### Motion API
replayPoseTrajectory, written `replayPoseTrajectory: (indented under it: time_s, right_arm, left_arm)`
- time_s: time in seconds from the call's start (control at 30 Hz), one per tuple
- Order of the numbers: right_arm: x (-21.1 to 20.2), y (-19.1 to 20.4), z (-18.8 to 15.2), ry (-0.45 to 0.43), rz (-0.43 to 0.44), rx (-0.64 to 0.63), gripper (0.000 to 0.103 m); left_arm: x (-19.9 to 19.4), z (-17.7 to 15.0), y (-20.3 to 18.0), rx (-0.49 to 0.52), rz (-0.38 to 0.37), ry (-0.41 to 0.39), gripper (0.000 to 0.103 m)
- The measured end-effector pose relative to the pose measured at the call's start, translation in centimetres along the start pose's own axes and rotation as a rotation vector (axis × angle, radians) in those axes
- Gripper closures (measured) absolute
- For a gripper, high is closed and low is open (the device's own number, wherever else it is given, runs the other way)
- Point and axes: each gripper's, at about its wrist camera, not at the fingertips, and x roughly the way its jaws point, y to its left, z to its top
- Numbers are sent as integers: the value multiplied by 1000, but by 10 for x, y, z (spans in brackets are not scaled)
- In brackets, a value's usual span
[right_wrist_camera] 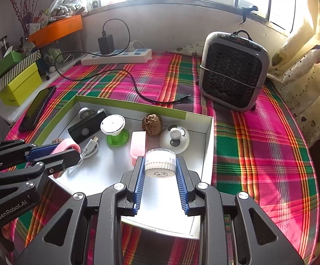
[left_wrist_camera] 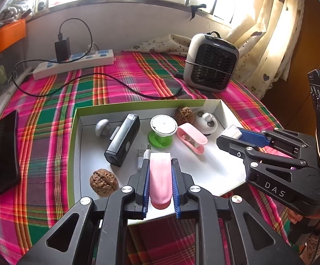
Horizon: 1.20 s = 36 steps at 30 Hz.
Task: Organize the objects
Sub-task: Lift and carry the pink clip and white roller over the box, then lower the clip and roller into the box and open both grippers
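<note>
A white box with a green rim [left_wrist_camera: 93,107] [right_wrist_camera: 195,116] lies on the plaid cloth and holds several small items. My left gripper [left_wrist_camera: 160,162] is shut on a pink clip [left_wrist_camera: 160,176] above the box's near side; it shows in the right wrist view [right_wrist_camera: 71,149] too. My right gripper [right_wrist_camera: 160,162] is shut on a small white jar [right_wrist_camera: 160,163] over the box's right part; the left wrist view [left_wrist_camera: 228,135] shows the jar [left_wrist_camera: 232,131] at its tips. In the box lie a black device [left_wrist_camera: 123,141], a green-based reel [left_wrist_camera: 161,130], another pink clip [left_wrist_camera: 192,137], two walnuts [left_wrist_camera: 103,182] [left_wrist_camera: 184,114], a white knob toy [left_wrist_camera: 205,122], a grey mushroom [left_wrist_camera: 102,127] and a USB cable [left_wrist_camera: 143,154].
A black phone [left_wrist_camera: 6,152] lies left of the box. A power strip [left_wrist_camera: 75,63] with a charger and a loose cable [left_wrist_camera: 115,84] sits at the back. A small heater [right_wrist_camera: 232,72] stands back right. Green boxes [right_wrist_camera: 16,81] stand at the left edge; a curtain [left_wrist_camera: 268,33] hangs right.
</note>
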Motion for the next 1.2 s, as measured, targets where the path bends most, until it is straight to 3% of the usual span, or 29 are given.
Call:
replayPoseTrajectory:
  time_s: [0.53,1.2]
  right_arm:
    - [24,-4,-2,45,-6,-3,74]
    - [34,2,1,23,-21,-29,74]
  left_arm:
    - [23,4,3,5,9,33,87]
    - [32,11,2,27,26,11,87]
